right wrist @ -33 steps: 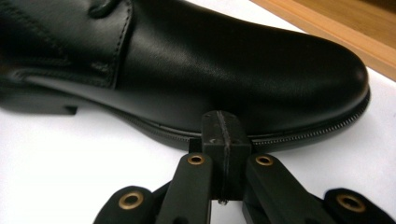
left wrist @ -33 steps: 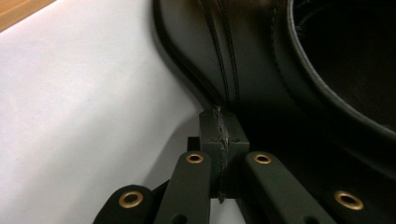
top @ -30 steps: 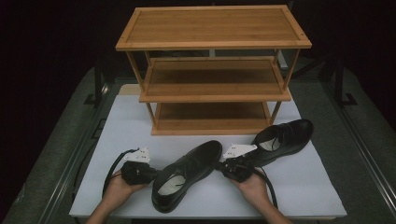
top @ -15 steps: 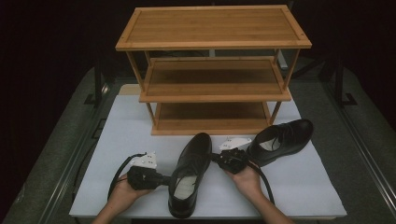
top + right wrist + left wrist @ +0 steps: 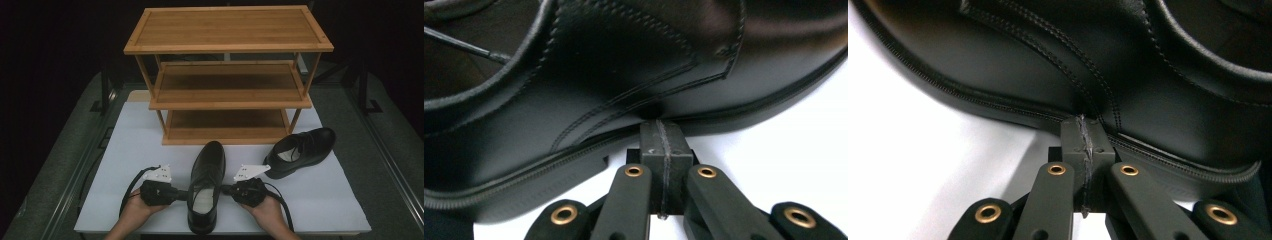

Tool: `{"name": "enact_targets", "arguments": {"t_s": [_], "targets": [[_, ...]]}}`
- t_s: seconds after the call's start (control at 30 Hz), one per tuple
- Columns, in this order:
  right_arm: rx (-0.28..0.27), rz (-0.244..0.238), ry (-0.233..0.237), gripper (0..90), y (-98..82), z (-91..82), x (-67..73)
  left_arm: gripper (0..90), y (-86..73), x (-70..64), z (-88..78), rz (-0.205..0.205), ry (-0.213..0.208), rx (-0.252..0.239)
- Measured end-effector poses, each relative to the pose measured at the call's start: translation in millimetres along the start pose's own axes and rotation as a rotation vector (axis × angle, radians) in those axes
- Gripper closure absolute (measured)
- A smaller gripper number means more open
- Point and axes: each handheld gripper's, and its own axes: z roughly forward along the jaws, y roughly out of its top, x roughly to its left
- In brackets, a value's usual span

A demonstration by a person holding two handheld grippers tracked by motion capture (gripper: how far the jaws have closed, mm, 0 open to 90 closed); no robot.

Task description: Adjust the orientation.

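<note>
Shoe (image 5: pixel 206 187): black leather, standing on its sole on the white table (image 5: pixel 125 150) at the near edge, toe pointing at the rack, heel toward the person; it lies between the two claws.
Left hand (image 5: pixel 135 212): comes in from the bottom edge in the high view and holds the left claw level, aimed at the shoe's left flank.
Left claw (image 5: pixel 181 194): jaws clenched together with nothing between them; in the left gripper view the closed tips (image 5: pixel 1083 137) press against the leather side just above the sole's seam.
Right claw (image 5: pixel 227 189): jaws likewise clenched and empty; in the right gripper view the closed tips (image 5: pixel 663 131) butt against the shoe's other flank, right at the welt.
Right hand (image 5: pixel 267 210): grips the right claw from the bottom edge, opposite the left one.
Second shoe (image 5: pixel 300 151): same black kind, farther back and to the right on the table, lying aslant with its toe toward the right, apart from both claws.
Rack (image 5: pixel 227 75): three wooden shelves, standing at the back of the table, all bare.
</note>
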Motion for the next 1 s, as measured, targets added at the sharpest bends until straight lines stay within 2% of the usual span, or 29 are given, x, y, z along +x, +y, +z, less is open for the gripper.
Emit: {"name": "enact_targets", "arguments": {"t_s": [0.17,0.23,0.37,0.47,0.57,0.63,0.7,0.93,1.0], "targets": [[-0.007,0.03,0.006,89.8,-2.1,2.1,-4.7,90.0,1.7,-2.1,4.5,0.003,-0.006,-0.007],[-0.005,0.028,0.001,89.8,-2.2,2.6,-4.9,90.0,3.6,-2.7,6.9,0.01,-0.008,-0.006],[-0.009,0.048,-0.026,89.8,-1.9,2.4,-9.8,90.0,10.0,-3.3,14.0,0.039,-0.001,0.004],[-0.014,0.049,-0.037,89.8,-1.7,2.4,-11.7,90.0,12.0,-3.2,15.8,0.044,0.004,0.005],[-0.018,0.056,-0.045,89.8,-1.3,2.9,-13.9,90.0,14.8,-2.2,16.6,0.06,0.037,0.011],[-0.021,0.062,-0.045,89.8,-0.7,3.5,-15.1,90.0,16.0,-0.6,16.4,0.056,0.045,0.014],[-0.021,0.057,-0.051,89.9,-0.4,3.9,-14.7,90.0,17.1,0.9,16.3,0.055,0.071,0.014],[-0.024,0.058,-0.054,89.8,0.2,4.7,-14.5,90.0,17.9,3.4,16.5,0.059,0.079,0.012],[-0.025,0.059,-0.058,89.8,0.6,4.3,-15.1,90.0,19.4,5.5,17.3,0.061,0.103,0.01]]}}
